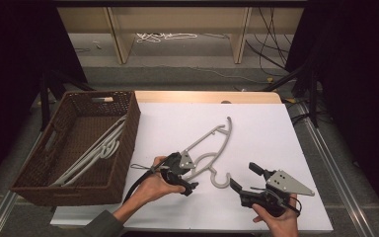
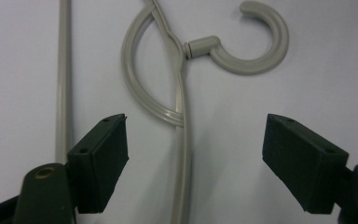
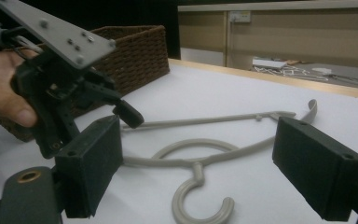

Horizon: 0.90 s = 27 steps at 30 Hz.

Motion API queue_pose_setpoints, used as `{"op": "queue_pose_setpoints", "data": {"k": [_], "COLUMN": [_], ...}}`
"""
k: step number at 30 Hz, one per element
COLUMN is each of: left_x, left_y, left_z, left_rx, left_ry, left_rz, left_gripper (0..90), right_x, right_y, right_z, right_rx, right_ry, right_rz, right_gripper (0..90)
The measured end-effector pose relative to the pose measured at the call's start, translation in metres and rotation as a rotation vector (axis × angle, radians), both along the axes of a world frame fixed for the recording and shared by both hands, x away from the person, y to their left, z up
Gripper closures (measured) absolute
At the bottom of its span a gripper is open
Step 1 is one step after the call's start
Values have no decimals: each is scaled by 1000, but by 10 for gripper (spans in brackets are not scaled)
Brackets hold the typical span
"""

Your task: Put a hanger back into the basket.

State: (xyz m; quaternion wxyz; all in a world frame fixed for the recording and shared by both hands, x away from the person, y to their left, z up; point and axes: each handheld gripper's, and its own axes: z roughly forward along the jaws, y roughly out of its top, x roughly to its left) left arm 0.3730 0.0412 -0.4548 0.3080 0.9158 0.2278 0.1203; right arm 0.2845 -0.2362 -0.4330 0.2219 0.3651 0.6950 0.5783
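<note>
A grey plastic hanger (image 1: 212, 148) lies flat on the white table (image 1: 256, 128), a little left of the middle, with its hook (image 1: 220, 180) curling toward the person's edge and its far tip pointing away toward the back. The left gripper (image 1: 181, 170) hangs right over the hanger's near shoulder, close to the neck; in the left gripper view its jaws stand wide apart with the hanger's arm (image 2: 185, 154) running up between them, and I cannot tell whether either jaw touches it. The left hand (image 1: 154, 185) holds that gripper from behind, and a cable (image 1: 137, 173) trails off it toward the basket. The right gripper (image 1: 246, 178) sits near the table's front edge, just right of the hook and apart from it, jaws also spread with nothing between them, held in the right hand (image 1: 276, 221). In the right gripper view the hook (image 3: 200, 203) lies just ahead of those jaws. Off to the left a brown wicker basket (image 1: 128, 133) stands against the table's side, with more grey hangers (image 1: 96, 150) lying slantwise inside it.
</note>
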Motion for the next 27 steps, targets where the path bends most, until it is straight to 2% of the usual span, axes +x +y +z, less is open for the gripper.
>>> {"op": "queue_pose_setpoints", "data": {"k": [2,4,5,7,8,11,13,14,18,22,23,25,26,27], "left_x": [3,5,7,10,11,15,19,21,25,27,28,30,31,32], "left_y": [-3,-7,-7,-9,-10,-12,-13,-16,-19,-22,-22,-22,-21,-21], "left_z": [-3,-6,-6,-8,-9,-10,-9,-10,-11,-10,-9,-10,-9,-9], "left_rx": [44,82,107,113,118,135,148,137,160,191,193,187,194,188], "left_ry": [9,32,45,56,70,102,121,130,160,182,189,201,206,215], "left_rz": [-9,-7,-24,-19,-13,-9,-24,-8,-6,-24,-11,-19,-24,-21], "left_gripper": [271,274,301,328,341,398,441,452,529,585,588,606,627,643], "right_x": [0,0,0,0,0,0,-1,0,0,0,0,-1,0,0], "right_y": [-1,-1,-1,0,0,0,-1,-1,0,-1,-1,-1,0,0], "right_z": [1,1,1,0,1,1,1,1,1,1,1,2,1,1], "right_rx": [-13,-12,-10,-5,-20,-18,-20,-17,-10,-20,-17,-18,-13,-14], "right_ry": [-1,1,1,2,10,0,8,10,2,8,4,17,-1,5], "right_rz": [-10,-8,-2,6,4,0,5,4,8,6,4,4,2,9], "right_gripper": [168,168,168,168,168,168,168,168,168,168,168,168,168,168]}}
